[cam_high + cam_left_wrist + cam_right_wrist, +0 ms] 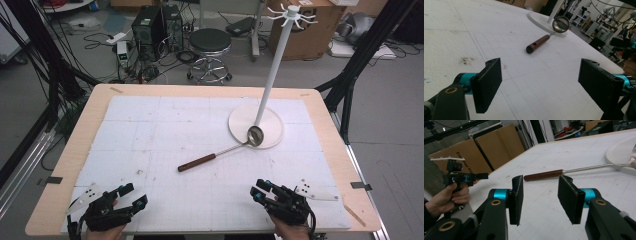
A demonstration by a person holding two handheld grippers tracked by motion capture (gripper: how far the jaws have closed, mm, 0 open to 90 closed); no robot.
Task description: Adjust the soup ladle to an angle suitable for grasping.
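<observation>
Table (60, 165), pale wood rim, white gridded mat across the top. White stand (272, 65): round base far right of centre, tall pole rising from it. Ladle (220, 151) lies flat mid-table, long axis diagonal; bowl rests on the near edge of the base, brown wooden handle points toward the near left. Bare mat all round the handle. Left gripper (134, 196) near the front edge, well apart from the ladle, jaws spread wide, nothing between them. Right gripper (258, 189) near the front right, jaws partly open, empty, aimed at the handle end ahead.
</observation>
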